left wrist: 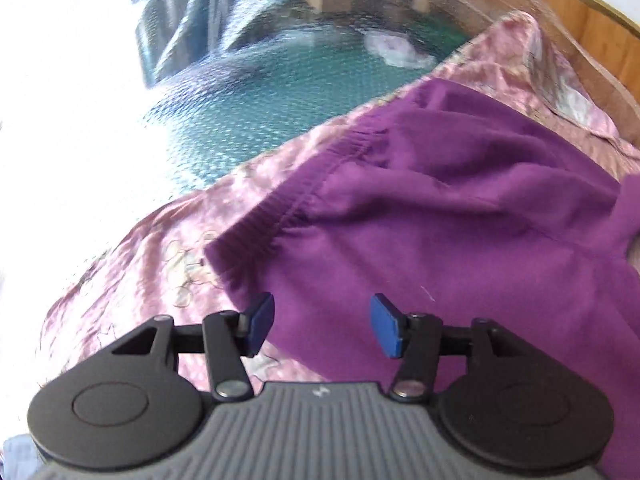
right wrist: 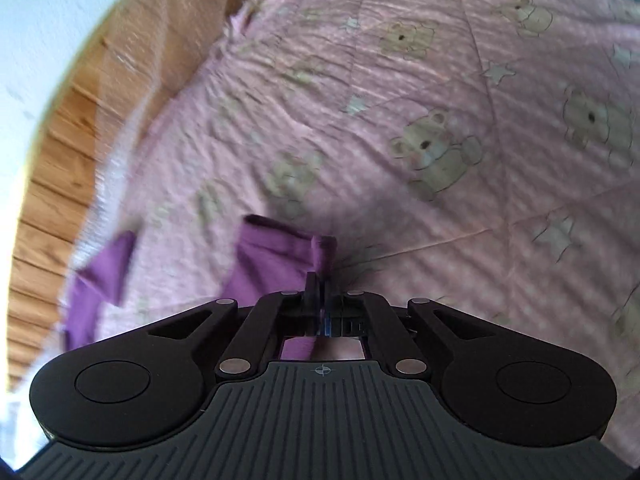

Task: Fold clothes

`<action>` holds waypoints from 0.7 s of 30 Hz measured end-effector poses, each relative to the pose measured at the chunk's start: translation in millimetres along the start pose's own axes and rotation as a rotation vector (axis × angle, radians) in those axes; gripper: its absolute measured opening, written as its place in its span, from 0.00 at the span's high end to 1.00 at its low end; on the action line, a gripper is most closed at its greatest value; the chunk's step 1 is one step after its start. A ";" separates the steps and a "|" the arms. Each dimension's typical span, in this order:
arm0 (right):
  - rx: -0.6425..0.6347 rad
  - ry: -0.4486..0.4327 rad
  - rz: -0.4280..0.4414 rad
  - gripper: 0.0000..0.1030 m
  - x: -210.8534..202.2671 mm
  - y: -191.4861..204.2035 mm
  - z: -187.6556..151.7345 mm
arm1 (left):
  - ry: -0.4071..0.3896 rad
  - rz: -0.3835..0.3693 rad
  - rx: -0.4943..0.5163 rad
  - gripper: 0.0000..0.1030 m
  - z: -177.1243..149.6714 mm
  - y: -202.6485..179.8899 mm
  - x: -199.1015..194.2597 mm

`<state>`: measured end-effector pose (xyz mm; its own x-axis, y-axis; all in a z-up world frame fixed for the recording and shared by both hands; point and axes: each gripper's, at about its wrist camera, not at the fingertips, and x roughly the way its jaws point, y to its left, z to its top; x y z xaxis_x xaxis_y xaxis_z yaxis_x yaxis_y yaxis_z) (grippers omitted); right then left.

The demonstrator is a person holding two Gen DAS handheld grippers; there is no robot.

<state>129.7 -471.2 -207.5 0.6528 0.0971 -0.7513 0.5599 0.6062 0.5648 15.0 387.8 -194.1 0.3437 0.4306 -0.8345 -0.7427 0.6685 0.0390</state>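
- A bed fills both views, covered by a pink quilt (right wrist: pixel 460 92) printed with teddy bears and stars; it lies rumpled and slightly shiny in the light.
- In the left wrist view, the far left is washed out by bright white glare. Next to it lies a teal textured surface (left wrist: pixel 256 100), partly blurred, beyond the quilt's edge.
- A small pale, crumpled item (left wrist: pixel 396 50) sits on the teal surface near the top centre; what it is cannot be told.
- A purple garment (left wrist: pixel 460 208) lies on the quilt in the centre and right of the left wrist view, wrinkled, with a gathered stitched hem running diagonally along its upper left edge.
- The left gripper (left wrist: pixel 322 326) hovers at the garment's near corner. Its blue pads (left wrist: pixel 386 330) stand wide apart with purple cloth showing between them, gripping nothing.
- A wooden panel (left wrist: pixel 592 36) runs along the upper right of that view.
- In the right wrist view, wooden slats (right wrist: pixel 60 168) and a white wall sit at the left, blurred.
- The right gripper (right wrist: pixel 320 280) has its fingers pressed together, pinching a fold of the purple garment (right wrist: pixel 272 260), which rises just ahead of the tips.
- Another part of the purple cloth lies to the left on the quilt.
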 end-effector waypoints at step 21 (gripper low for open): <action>0.013 -0.179 0.126 1.00 -91.3 42.0 22.1 | -0.034 -0.269 -0.262 0.92 66.6 109.8 12.6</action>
<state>104.8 -472.1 -107.6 0.7974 0.0292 -0.6028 0.4742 0.5875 0.6557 -23.9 507.0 -163.8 0.5627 0.2835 -0.7765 -0.7433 0.5845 -0.3252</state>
